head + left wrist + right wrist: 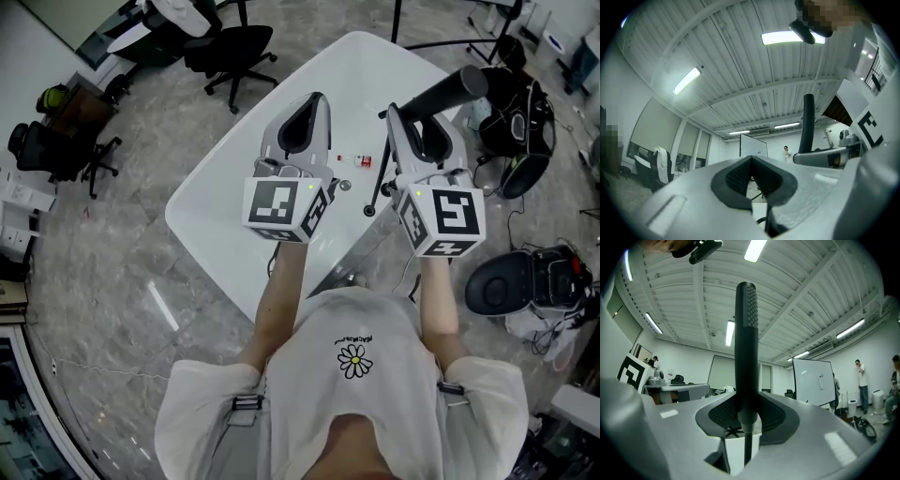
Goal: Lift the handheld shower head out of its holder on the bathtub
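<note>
Right gripper (747,414) around shower head (746,333)

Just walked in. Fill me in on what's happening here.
A person stands over a white bathtub with a claw in each hand. The right claw is clamped on the black shower head, and its hose hangs below. The left claw is shut on nothing, held alongside.

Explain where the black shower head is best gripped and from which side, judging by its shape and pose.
Grip the shower head low on its slim, straight handle, just above the hose joint, with fingers closing across the round shaft from its two sides. The right gripper holds it this way, leaving the textured top free.
</note>
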`<state>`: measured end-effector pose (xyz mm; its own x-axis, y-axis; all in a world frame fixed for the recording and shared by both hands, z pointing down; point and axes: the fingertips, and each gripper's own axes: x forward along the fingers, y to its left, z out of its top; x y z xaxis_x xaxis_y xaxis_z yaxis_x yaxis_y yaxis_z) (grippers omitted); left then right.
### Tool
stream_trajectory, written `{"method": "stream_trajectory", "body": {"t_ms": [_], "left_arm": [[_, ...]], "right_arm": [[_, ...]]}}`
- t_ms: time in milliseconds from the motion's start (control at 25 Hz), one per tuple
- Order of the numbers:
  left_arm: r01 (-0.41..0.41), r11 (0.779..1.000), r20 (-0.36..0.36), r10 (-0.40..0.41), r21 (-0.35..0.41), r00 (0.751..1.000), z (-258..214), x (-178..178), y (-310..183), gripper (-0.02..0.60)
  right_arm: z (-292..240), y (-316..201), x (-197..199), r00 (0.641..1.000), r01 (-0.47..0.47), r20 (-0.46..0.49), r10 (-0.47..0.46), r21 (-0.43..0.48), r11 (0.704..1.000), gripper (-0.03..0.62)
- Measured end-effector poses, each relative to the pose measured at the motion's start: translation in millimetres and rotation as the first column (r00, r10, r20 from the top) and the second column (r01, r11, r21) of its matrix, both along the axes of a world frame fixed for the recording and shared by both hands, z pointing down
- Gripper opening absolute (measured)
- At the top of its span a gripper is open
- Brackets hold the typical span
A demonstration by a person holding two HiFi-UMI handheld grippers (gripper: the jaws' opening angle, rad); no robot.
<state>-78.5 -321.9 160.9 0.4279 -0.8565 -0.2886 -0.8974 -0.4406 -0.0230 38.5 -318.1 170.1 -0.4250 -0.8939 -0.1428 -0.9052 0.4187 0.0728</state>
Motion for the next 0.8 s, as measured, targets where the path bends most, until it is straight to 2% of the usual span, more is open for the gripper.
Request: {"method": "stream_trajectory", "body": {"t_ms": [160,360,800], "left_arm": [[-0.003,1.0,0.022,0.003,0.005,1.0,-3.9,5.5,-2.5,0.0],[-0.003,1.0,0.028,0.004,-0.011,1.0,3.0,1.4,-1.4,0.0],[0.006,1.0,0.031,-0.005,-0.014,0.999,5.2,0.1,5.3,0.0]], "right_arm": [[-1.8,-0.7,-1.2,0.999,0.029,0.024,-0.029,-0.006,1.0,0.156],[-0.5,1.5,-10.1,0.999,0.04,0.008,-0.04,-0.006,0.999,0.156],[-0.5,6.5,-4.0,0.999,0.035,0.021,-0.035,-0.001,0.999,0.156]]}}
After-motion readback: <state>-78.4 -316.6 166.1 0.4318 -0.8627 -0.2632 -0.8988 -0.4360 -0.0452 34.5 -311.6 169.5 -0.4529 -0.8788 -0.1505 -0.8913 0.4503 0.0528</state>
